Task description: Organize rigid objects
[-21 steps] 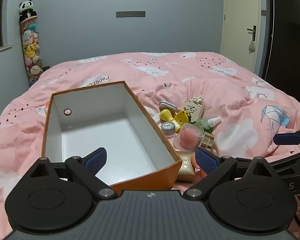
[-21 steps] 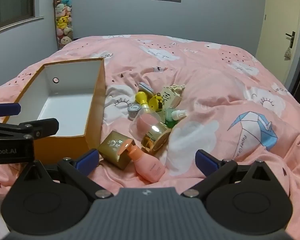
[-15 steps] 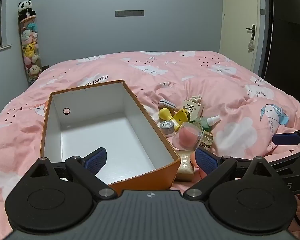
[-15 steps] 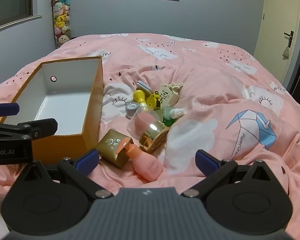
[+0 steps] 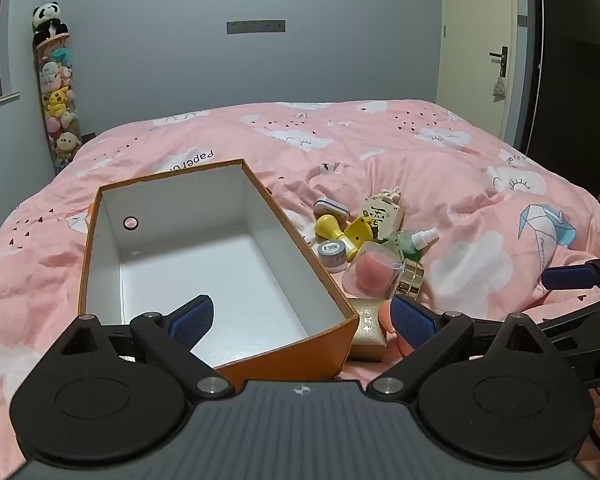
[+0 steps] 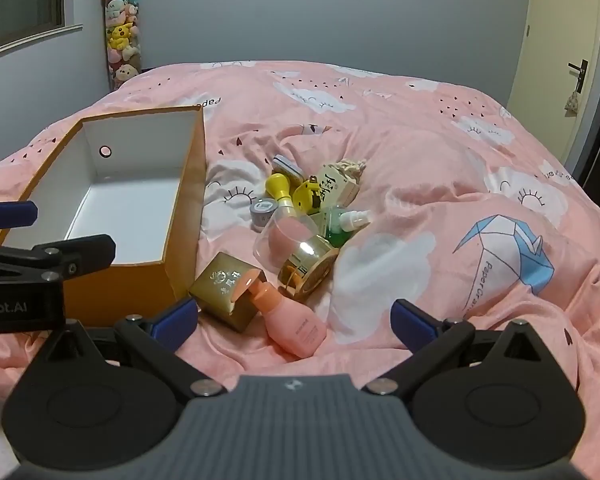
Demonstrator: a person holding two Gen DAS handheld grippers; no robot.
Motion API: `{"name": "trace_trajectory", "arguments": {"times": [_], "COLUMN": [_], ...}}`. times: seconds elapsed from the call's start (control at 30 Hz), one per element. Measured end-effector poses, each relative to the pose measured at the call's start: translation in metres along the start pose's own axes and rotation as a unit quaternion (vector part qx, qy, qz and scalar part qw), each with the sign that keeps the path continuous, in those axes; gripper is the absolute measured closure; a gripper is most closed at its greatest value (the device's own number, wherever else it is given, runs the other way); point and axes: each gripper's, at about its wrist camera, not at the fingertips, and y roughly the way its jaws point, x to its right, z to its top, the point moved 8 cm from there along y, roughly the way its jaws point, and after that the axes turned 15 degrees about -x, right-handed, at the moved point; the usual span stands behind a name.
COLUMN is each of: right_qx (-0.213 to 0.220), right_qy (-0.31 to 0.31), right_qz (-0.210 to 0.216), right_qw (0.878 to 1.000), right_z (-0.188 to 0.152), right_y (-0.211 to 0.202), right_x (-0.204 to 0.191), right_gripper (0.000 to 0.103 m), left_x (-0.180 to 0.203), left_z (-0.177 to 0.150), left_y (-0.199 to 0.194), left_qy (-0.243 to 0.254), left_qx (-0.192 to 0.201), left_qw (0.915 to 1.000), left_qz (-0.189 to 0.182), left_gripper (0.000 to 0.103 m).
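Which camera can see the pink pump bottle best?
The right wrist view: the pink pump bottle lies whole on the bedspread beside the gold box. In the left wrist view only a pink sliver peeks out behind a finger of the tongs.

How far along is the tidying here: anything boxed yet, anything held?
Nothing done: the orange box is empty. Nothing in hand: left gripper and right gripper are both open. Everything is left: pink pump bottle, gold box, gold jar and the rest lie on the bedspread.
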Motion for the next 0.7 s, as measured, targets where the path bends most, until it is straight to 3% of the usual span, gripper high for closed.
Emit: {"name": "trace_trajectory", "arguments": {"times": [0.7], "right_qx": [-0.019], "right_qy": [0.007], "right_qz": [-0.001], "right_qw": [1.0], "right_z": [-0.0035], "right_y": [0.0062], "right_x": [0.0007], "right_gripper": [0.002], "left_x": [0.0016], "left_z": [-0.0024], "left_y": [0.0011], "left_qy": [0.003], "left_qx": [-0.005], "left_qw": [1.0], "left_qz": [0.002], "left_gripper": [0.0]}}
